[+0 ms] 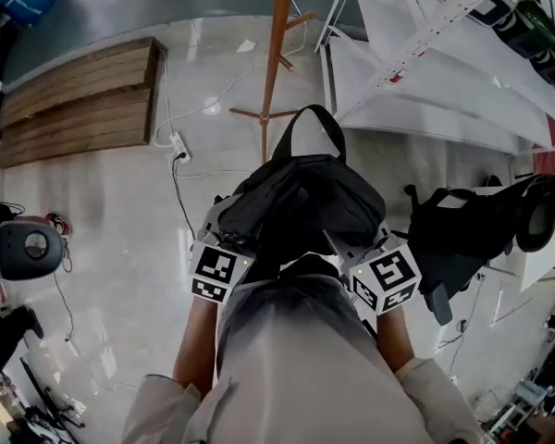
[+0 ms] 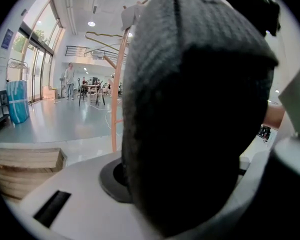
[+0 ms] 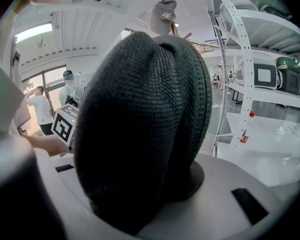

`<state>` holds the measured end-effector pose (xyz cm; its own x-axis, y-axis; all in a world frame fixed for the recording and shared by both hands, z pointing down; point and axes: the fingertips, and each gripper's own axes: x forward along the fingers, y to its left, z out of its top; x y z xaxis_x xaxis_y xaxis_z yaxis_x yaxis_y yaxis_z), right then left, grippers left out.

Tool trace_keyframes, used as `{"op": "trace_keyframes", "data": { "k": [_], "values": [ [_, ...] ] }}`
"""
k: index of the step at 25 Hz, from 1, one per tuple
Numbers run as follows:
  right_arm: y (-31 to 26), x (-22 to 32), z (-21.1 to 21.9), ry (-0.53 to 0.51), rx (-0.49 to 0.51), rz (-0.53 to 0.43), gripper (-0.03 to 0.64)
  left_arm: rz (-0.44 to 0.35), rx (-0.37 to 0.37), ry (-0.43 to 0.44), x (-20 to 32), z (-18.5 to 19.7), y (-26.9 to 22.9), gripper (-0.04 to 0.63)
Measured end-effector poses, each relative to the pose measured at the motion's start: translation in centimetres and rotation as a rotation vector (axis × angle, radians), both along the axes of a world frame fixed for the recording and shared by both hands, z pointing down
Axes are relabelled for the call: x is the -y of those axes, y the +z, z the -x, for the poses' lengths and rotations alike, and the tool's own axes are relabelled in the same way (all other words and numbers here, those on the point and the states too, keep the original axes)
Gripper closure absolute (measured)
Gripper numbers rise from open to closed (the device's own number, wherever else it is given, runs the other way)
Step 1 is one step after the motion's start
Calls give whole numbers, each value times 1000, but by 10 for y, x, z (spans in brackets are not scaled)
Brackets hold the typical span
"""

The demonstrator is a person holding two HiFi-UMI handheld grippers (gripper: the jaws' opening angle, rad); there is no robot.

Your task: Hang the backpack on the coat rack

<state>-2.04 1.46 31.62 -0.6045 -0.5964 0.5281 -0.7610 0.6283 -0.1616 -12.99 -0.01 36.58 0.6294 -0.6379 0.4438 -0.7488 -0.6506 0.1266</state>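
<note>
A black backpack (image 1: 301,202) hangs in front of me, its carry loop (image 1: 305,123) standing up toward the wooden coat rack (image 1: 277,35). My left gripper (image 1: 226,231) is shut on the pack's left side, and my right gripper (image 1: 359,244) is shut on its right side. In the left gripper view the dark fabric (image 2: 200,109) fills the space between the jaws, and the rack's pole (image 2: 117,94) rises just behind it. The right gripper view shows the woven fabric (image 3: 145,124) bulging between the jaws. Beyond it is the rack's top (image 3: 172,26), with a grey cap (image 3: 164,13) on it.
A second black bag (image 1: 462,229) lies at the right by a white shelving unit (image 1: 425,54). A wooden pallet (image 1: 79,100) sits at the left. A power strip (image 1: 178,146) and cables lie on the floor near the rack's base (image 1: 264,114). People stand far off.
</note>
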Motion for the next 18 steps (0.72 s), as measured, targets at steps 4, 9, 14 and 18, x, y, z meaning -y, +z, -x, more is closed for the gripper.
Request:
{"op": "trace_keyframes", "data": {
  "k": [4,9,14,18],
  "values": [
    [4,9,4,20,-11,9,477,24,-11,30,9,3,5,466],
    [12,18,8,26,1,19,477,32,3,34,18,8,12,466],
    [23,27,10,13,-4,29,477,49,5,28,24,10,24,465],
    [31,33,13,-1,-3,38,477,70,21,25,26,13,32,462]
  ]
}}
